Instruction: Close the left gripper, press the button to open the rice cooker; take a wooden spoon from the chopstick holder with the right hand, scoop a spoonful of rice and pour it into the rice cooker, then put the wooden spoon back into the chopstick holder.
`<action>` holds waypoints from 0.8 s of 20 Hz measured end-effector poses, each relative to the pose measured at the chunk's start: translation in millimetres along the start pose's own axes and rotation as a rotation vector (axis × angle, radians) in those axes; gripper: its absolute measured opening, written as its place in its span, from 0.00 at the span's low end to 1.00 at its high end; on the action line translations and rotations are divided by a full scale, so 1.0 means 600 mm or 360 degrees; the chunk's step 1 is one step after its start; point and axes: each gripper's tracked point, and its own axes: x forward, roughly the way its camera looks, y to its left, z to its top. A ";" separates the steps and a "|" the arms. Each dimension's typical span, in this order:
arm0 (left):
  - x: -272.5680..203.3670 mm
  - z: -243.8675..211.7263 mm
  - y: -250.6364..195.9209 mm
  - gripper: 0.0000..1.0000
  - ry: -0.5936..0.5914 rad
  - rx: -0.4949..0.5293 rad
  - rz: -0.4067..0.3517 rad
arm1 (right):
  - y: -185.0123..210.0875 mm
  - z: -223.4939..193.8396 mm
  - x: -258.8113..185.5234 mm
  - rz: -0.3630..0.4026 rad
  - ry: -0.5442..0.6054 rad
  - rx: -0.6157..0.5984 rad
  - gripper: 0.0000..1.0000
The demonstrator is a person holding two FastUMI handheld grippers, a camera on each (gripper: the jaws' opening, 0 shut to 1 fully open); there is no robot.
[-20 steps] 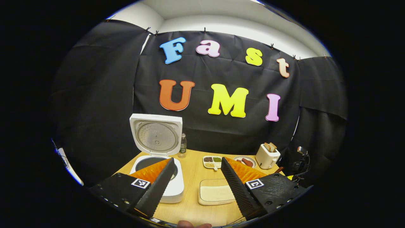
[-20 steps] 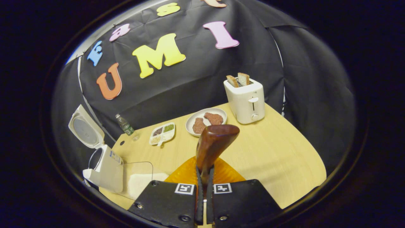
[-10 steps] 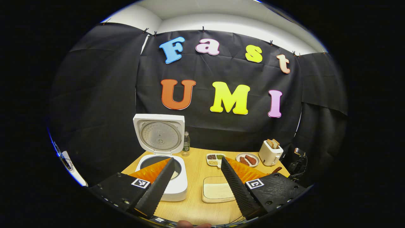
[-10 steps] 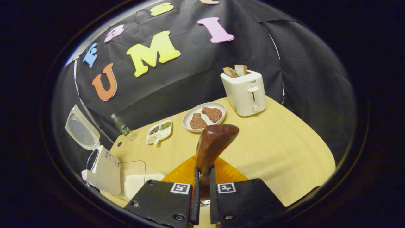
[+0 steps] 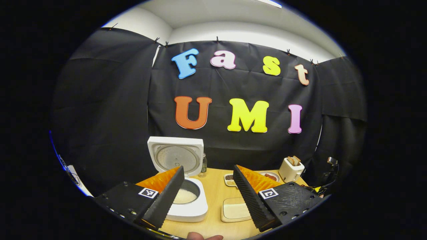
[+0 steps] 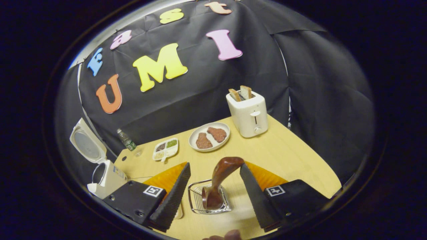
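Observation:
The white rice cooker (image 5: 188, 210) stands at the table's left with its lid (image 5: 175, 156) up and white rice in the pot. My left gripper (image 5: 207, 168) hangs open above and in front of it, holding nothing. In the right gripper view, the wooden spoon (image 6: 222, 173) stands in the wire chopstick holder (image 6: 196, 201), its brown handle leaning up to the right. My right gripper (image 6: 215, 165) is open, one finger on each side of the spoon and neither touching it. The cooker (image 6: 107, 175) sits far left there.
A shallow tray of rice (image 5: 235, 210) lies beside the cooker. Behind it are a divided dish of grains (image 6: 165, 149), a plate (image 6: 193, 140) with meat, a toaster (image 6: 248, 111) with bread and a small bottle (image 6: 126, 140). A fingertip shows at the bottom edge.
My right gripper has opened and let go of the spoon, which now stands in the wire holder. My left gripper has drawn back from the cooker, still open.

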 end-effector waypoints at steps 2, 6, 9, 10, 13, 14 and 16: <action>0.026 0.020 0.027 0.94 -0.0019 0.0037 0.0056 | 0.001 0.030 -0.032 -0.0020 -0.0063 -0.0028 0.97; 0.085 0.087 0.060 0.94 -0.0095 0.0018 0.0077 | 0.019 0.095 -0.105 -0.0036 -0.0195 -0.0131 0.98; 0.159 0.126 0.099 0.94 -0.0079 0.0002 0.0059 | 0.050 0.141 -0.165 -0.0025 -0.0309 -0.0238 0.98; 0.182 0.127 0.115 0.94 -0.0030 -0.0028 0.0077 | 0.063 0.154 -0.184 -0.0014 -0.0353 -0.0275 0.98; 0.254 0.128 0.155 0.94 0.0060 -0.0101 0.0105 | 0.092 0.168 -0.238 0.0002 -0.0428 -0.0347 0.99; 0.282 0.123 0.171 0.95 0.0077 -0.0084 0.0121 | 0.099 0.166 -0.251 0.0009 -0.0430 -0.0347 1.00; 0.324 0.102 0.198 0.94 0.0170 -0.0058 0.0157 | 0.109 0.157 -0.278 0.0013 -0.0433 -0.0340 0.99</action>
